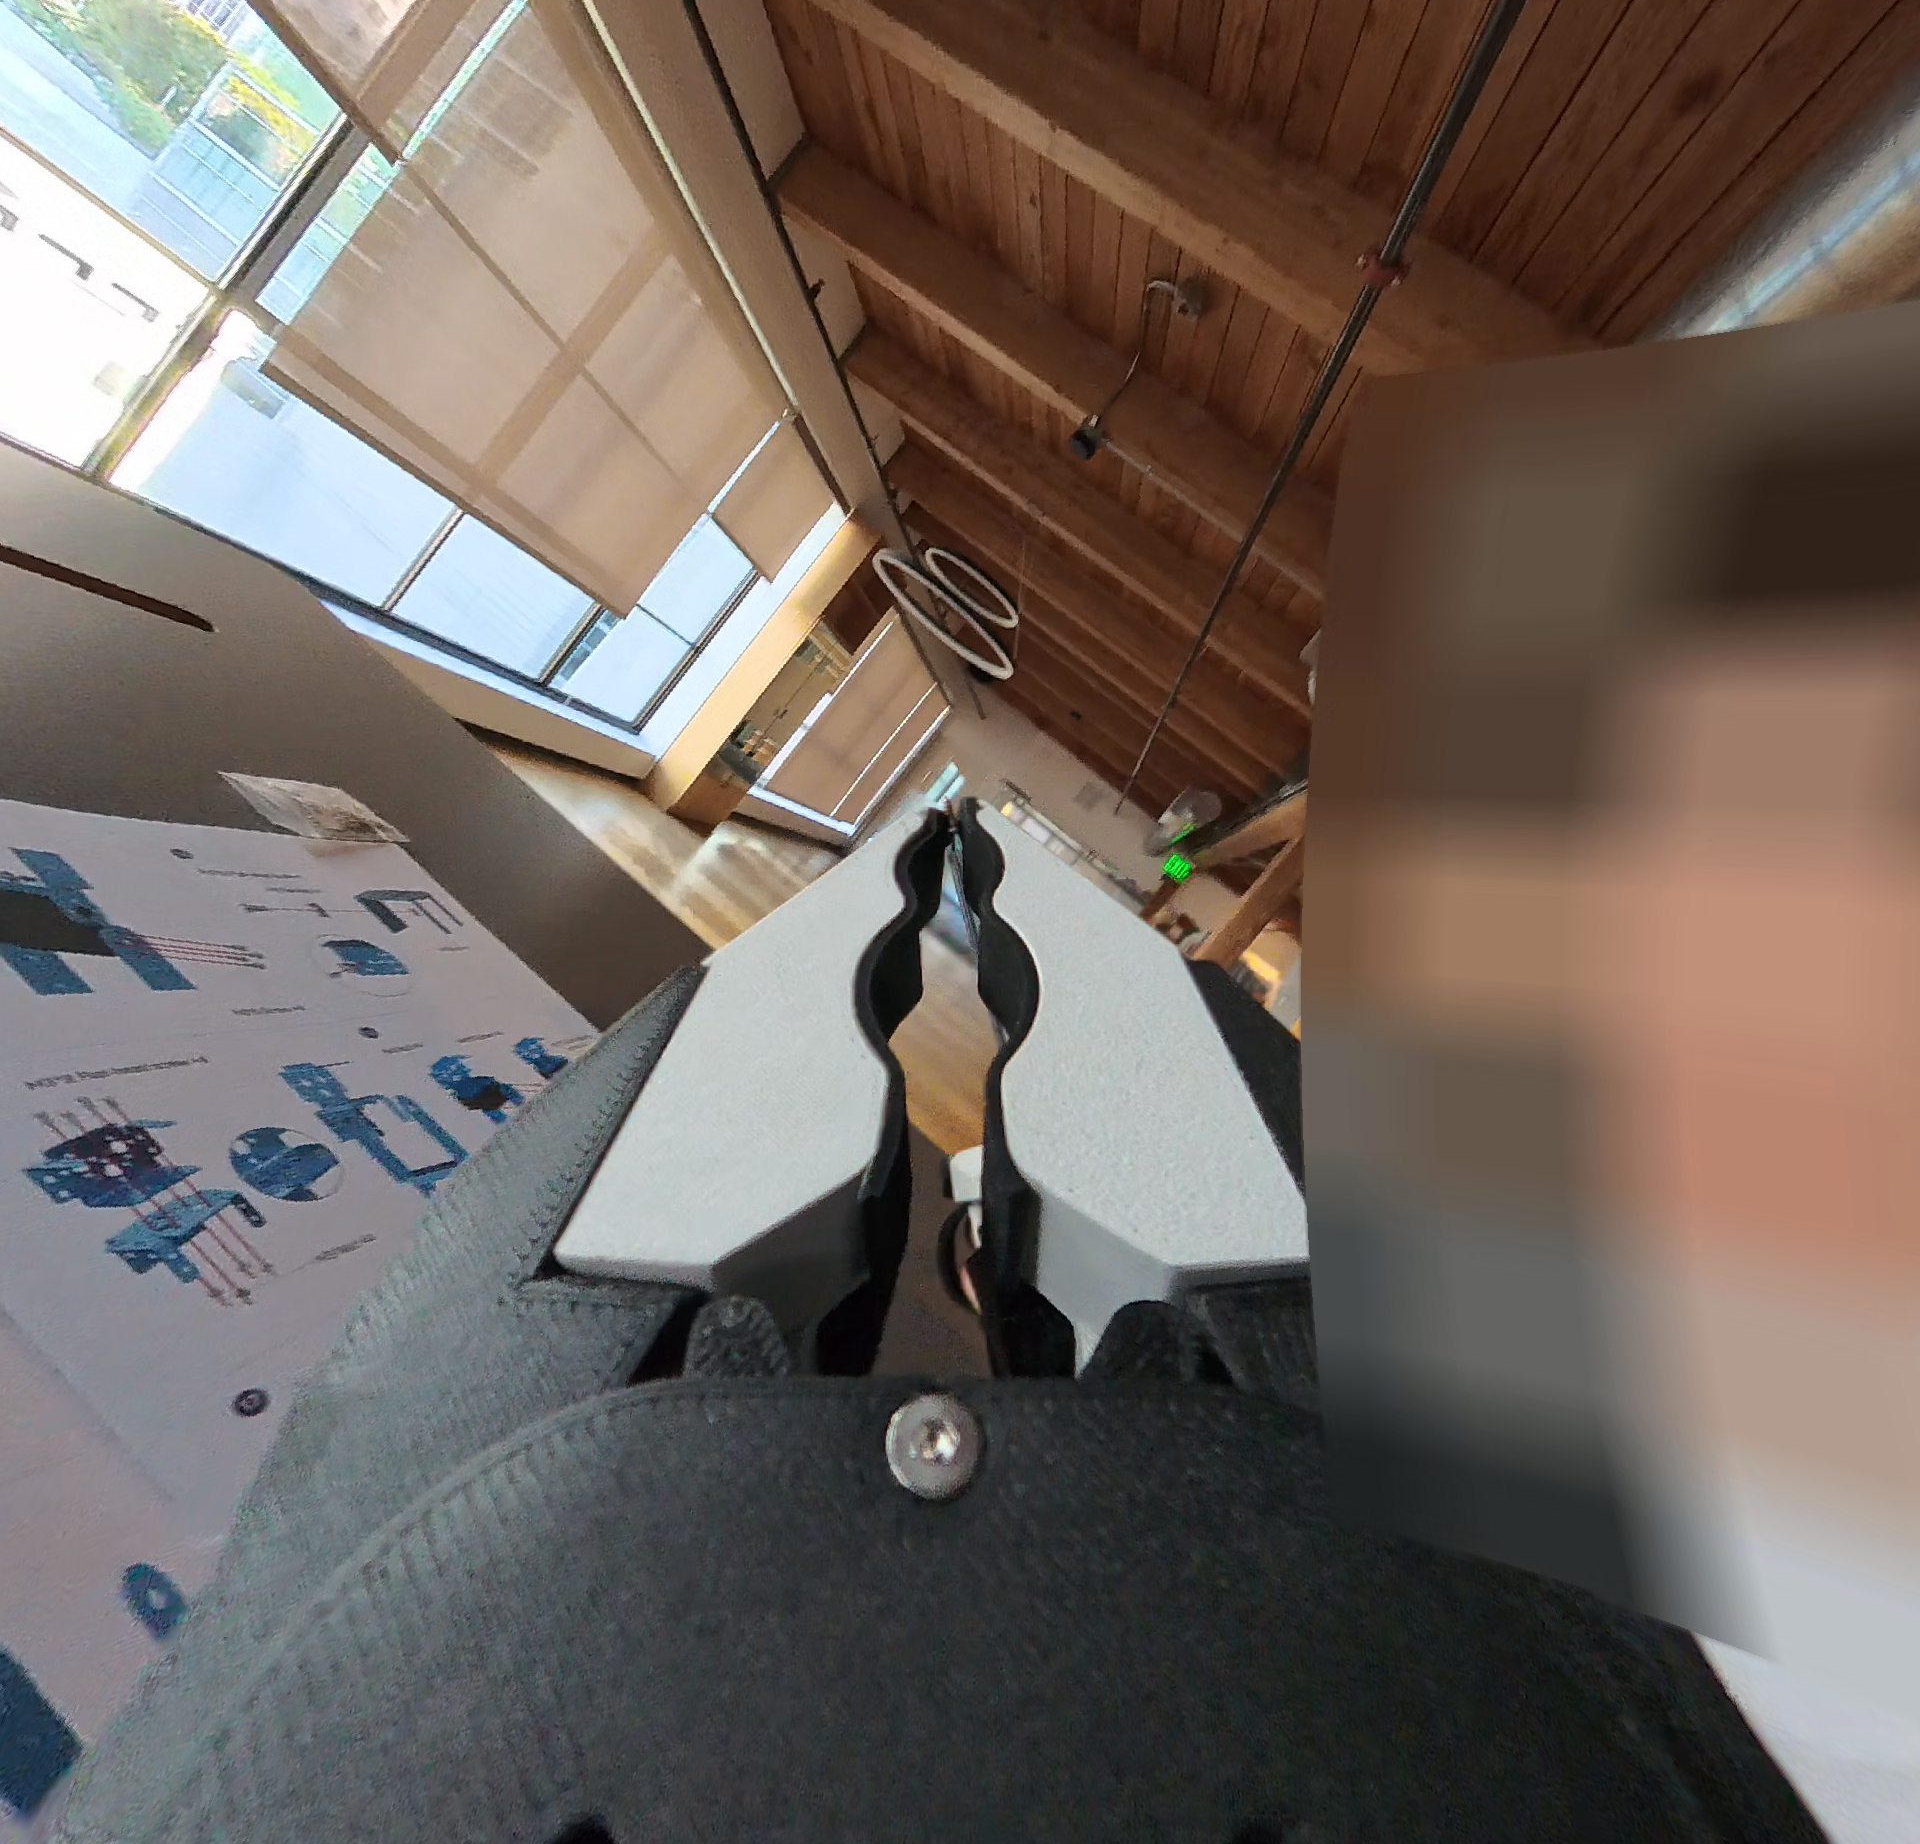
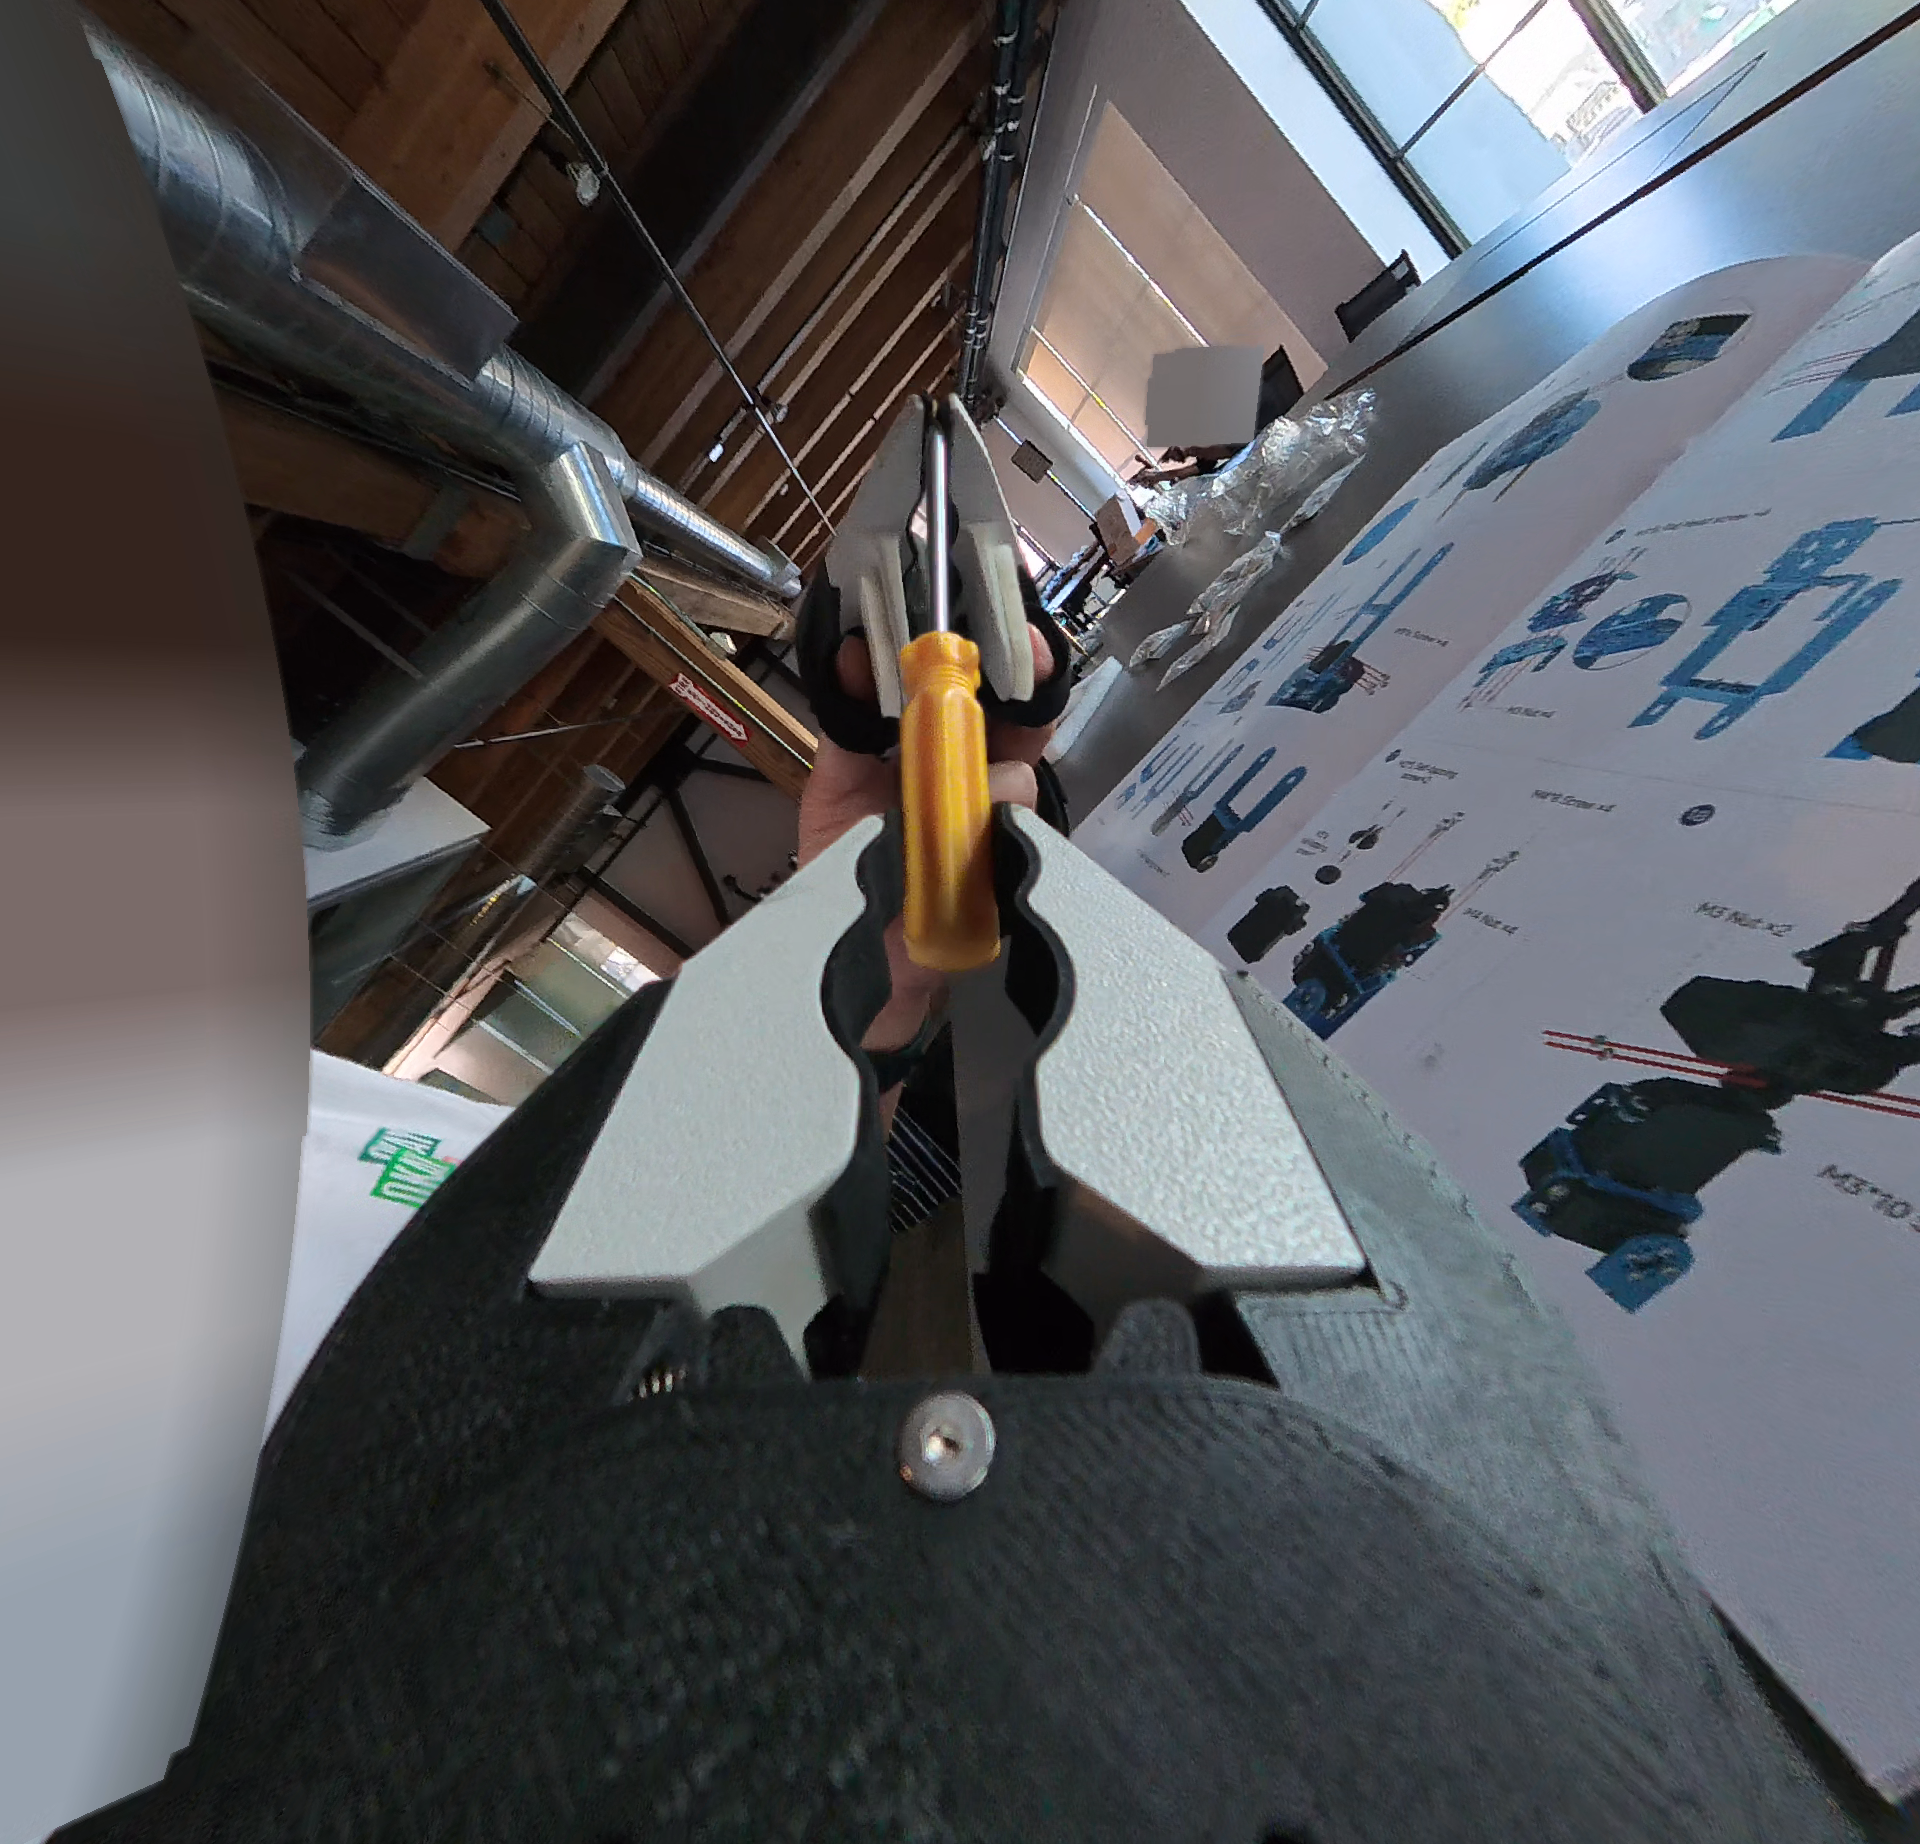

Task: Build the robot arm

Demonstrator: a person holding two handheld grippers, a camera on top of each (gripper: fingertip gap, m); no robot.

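Observation:
My right gripper point(image 2: 945, 838) is shut on the yellow handle of a screwdriver point(image 2: 940, 786), which points away from the camera. Its thin metal shaft point(image 2: 938, 527) runs up between the fingers of my left gripper point(image 2: 938, 412), which sits just beyond and is held by a hand point(image 2: 842, 807). In the left wrist view my left gripper point(image 1: 956, 818) has its fingertips pinched together on the thin shaft point(image 1: 970, 921), which shows as a dark line between the black pads. Both grippers are tilted upward toward the ceiling.
A large white sheet with blue assembly diagrams point(image 2: 1558, 755) lies on a grey table point(image 2: 1455, 360); it also shows in the left wrist view point(image 1: 208, 1067). Crumpled silvery bags point(image 2: 1278, 475) lie farther along the table. A metal duct point(image 2: 416, 340) and wooden ceiling are overhead.

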